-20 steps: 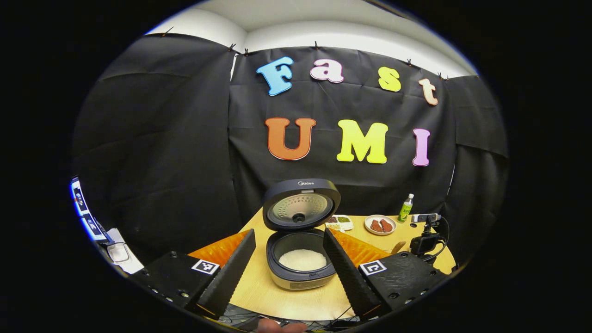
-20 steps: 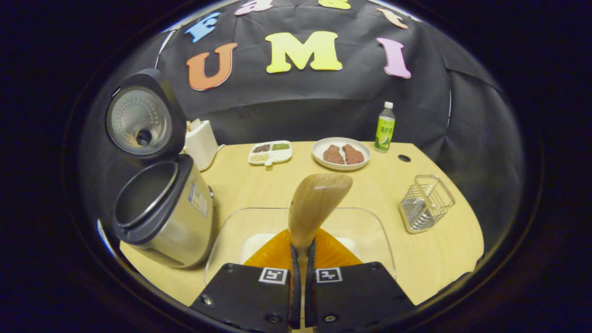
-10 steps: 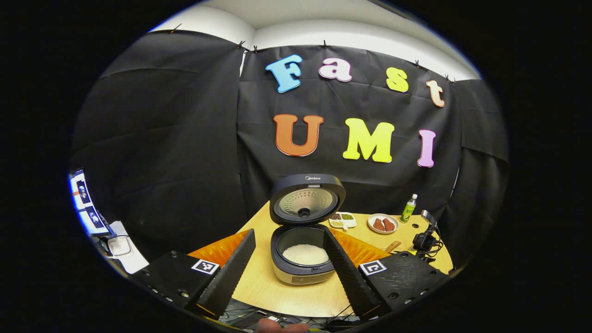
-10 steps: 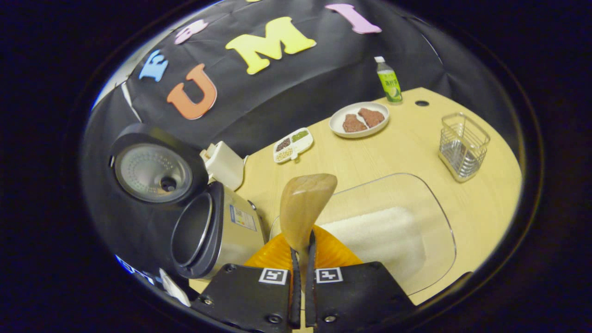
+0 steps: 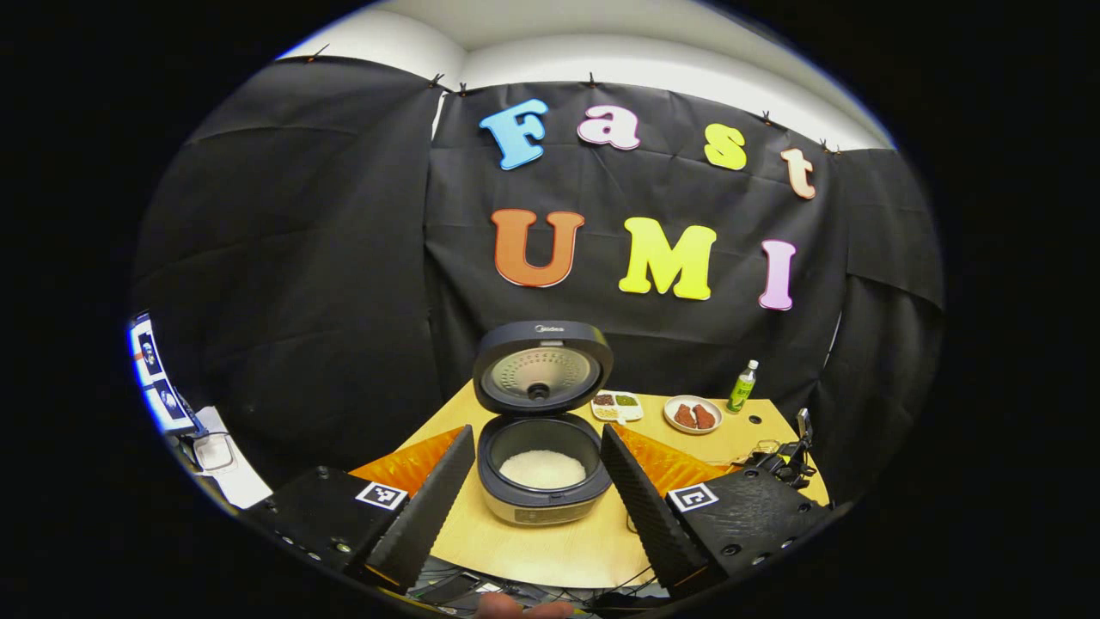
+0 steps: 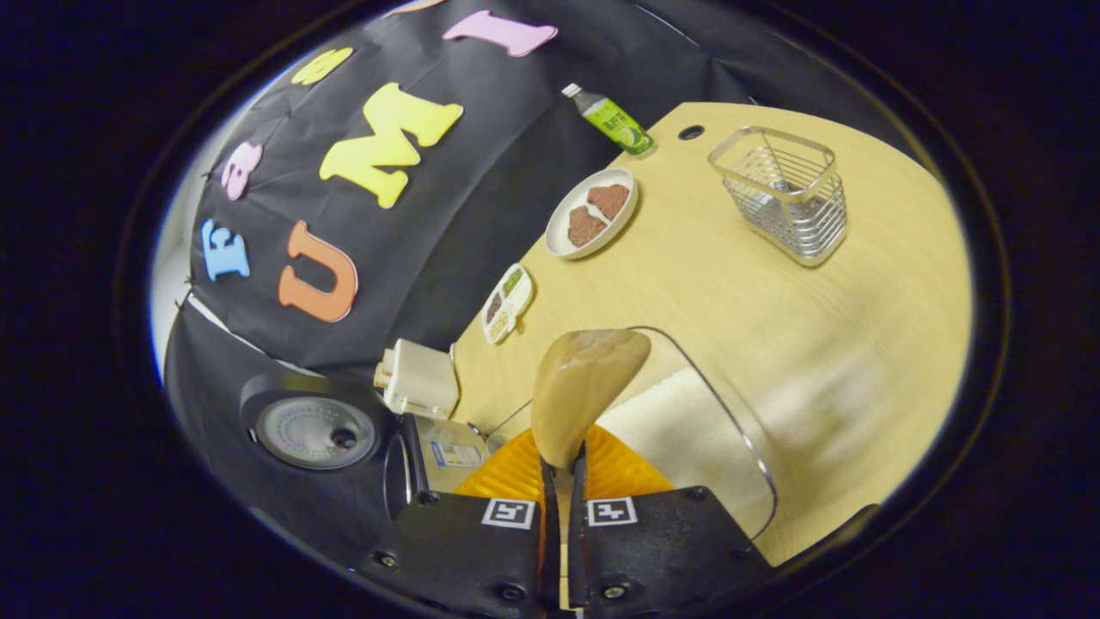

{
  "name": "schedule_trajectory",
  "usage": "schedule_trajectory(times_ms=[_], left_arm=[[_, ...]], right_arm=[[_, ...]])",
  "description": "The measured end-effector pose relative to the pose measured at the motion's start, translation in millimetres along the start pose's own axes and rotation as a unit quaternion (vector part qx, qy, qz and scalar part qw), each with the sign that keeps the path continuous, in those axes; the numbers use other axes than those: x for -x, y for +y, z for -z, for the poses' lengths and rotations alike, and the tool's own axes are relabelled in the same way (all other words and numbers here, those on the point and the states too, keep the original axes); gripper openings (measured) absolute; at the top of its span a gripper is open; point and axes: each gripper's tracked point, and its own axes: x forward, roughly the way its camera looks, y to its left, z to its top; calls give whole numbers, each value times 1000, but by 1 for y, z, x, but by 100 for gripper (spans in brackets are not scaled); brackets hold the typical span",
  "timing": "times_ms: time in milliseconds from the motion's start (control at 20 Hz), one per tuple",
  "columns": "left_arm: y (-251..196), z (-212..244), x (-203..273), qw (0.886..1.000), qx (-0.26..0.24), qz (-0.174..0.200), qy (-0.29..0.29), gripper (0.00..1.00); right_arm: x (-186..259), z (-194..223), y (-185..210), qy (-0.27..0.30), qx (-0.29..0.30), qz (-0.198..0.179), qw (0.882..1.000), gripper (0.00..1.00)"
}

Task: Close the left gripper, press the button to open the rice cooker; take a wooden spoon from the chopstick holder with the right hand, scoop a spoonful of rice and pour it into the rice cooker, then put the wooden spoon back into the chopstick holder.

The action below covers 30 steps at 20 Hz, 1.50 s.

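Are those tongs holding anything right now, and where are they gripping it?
The right tongs clamp a wooden spoon by its handle. The left tongs are open, holding nothing.

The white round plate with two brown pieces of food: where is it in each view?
Left gripper view: the white round plate with two brown pieces lies right of centre, behind the open rice cooker.
Right gripper view: the plate lies upper centre, tilted.
Shared landmark: the green plastic bottle stands beside it.

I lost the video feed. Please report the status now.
Left gripper open, empty. Right gripper shut on wooden spoon. Rice cooker lid up, rice inside. Chopstick holder empty, path clear.
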Motion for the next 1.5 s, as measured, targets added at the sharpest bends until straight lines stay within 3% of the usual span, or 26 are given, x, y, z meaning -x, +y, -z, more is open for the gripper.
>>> schedule_trajectory(times_ms=[350,700,950,1150,1500], left_arm=[[-25,-11,-5,999,-3,34,-23,95],[-5,-12,6,999,2,18,-43,95],[24,-2,17,999,13,-15,-39,95],[40,10,23,999,11,-36,-20,95],[58,18,29,998,-11,-58,-19,95]], right_arm=[[63,-55,41,-42,-23,-45,998,8],[88,-67,132,-46,3,-114,992,9],[61,-36,209,-9,48,-156,987,8],[22,3,255,19,92,-168,981,9],[-34,55,277,23,223,-124,967,8]])
